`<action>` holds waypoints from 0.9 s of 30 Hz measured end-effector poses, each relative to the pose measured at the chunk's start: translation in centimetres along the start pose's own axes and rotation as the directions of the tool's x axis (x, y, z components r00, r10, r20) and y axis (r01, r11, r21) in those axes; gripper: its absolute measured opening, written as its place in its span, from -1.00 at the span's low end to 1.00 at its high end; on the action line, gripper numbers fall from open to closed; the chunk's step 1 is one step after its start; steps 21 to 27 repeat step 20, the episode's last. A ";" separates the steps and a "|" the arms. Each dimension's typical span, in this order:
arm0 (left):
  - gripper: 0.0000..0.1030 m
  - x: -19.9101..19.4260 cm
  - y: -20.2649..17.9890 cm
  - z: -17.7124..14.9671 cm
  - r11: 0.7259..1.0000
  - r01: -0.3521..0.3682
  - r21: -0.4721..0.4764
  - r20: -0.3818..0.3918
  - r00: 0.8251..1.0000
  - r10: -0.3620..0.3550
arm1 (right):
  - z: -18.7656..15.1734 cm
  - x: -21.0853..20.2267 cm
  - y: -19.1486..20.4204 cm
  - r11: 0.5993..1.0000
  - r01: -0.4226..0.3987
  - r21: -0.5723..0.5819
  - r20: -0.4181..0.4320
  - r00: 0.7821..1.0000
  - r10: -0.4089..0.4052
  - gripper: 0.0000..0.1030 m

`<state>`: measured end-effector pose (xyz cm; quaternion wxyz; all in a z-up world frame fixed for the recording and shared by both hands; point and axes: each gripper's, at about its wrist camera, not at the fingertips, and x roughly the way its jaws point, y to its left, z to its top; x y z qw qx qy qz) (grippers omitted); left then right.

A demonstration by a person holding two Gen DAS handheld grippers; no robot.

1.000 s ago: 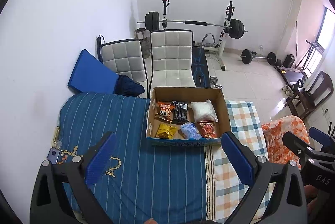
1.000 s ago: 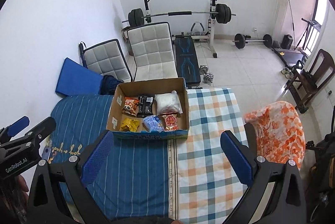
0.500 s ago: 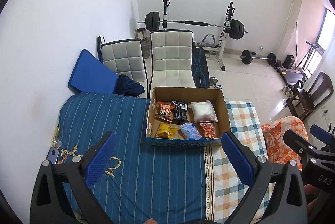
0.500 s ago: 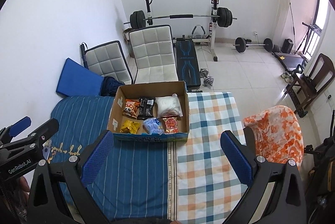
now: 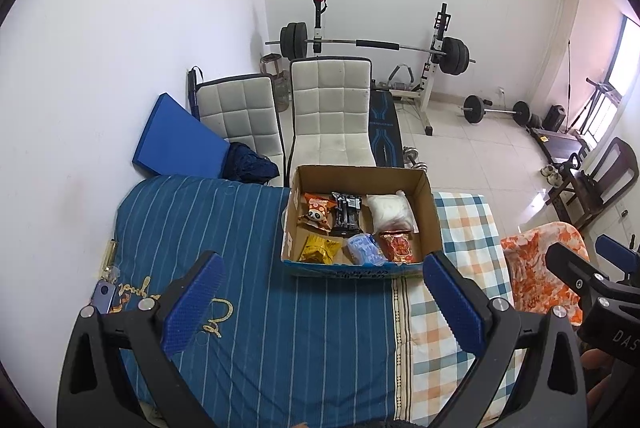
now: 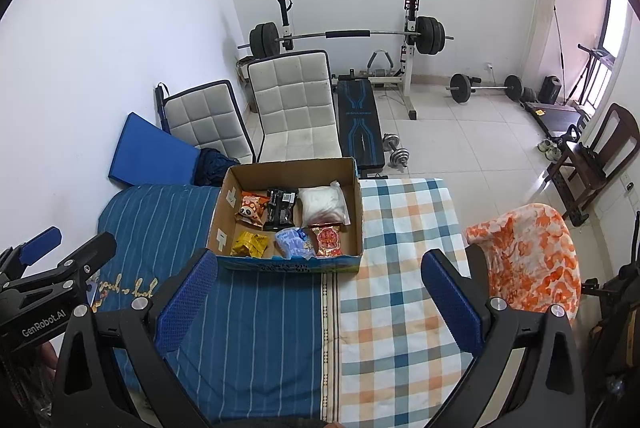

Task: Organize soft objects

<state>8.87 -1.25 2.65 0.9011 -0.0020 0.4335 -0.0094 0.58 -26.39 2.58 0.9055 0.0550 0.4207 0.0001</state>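
Left gripper (image 5: 320,302) and right gripper (image 6: 316,298) both hovered above the bed (image 6: 256,328), jaws spread wide, nothing held or touched. No packet lay loose on the bedcovers in either view.

Past the jaws, at 12 o'clock from the left gripper and about 11 from the right: cardboard box (image 6: 356,204) sat on the bed across the seam between blue striped cover and plaid sheet (image 6: 404,260). All six soft packets were inside, two rows. Near row: yellow packet (image 6: 249,243), blue packet (image 6: 291,241), red packet (image 6: 328,238). Far row: orange panda packet (image 6: 251,208), black packet (image 6: 281,209), white bag (image 6: 323,205).

Judgement: scene fit either packets already sorted into the box or packets waiting to come out; frames didn't settle which. Any pick would want a straight-down approach clear of the box walls and a light pinch mid-packet, since the bags would deform and crowd each other.

Beyond the bed: two white chairs (image 6: 296,108), then a barbell rack (image 6: 344,36) at the wall.
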 end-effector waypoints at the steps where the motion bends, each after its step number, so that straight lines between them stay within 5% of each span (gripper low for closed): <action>1: 0.99 0.0 0.0 0.0 1.000 0.000 -0.002 0.000 1.000 0.000 | 0.0 0.0 0.0 1.000 0.001 -0.001 0.000 1.000 -0.001 1.00; 27: 0.99 -0.2 0.0 -0.2 1.000 -0.004 0.000 0.004 1.000 0.004 | 0.5 -0.2 0.0 1.000 -0.004 0.001 -0.001 1.000 0.004 1.00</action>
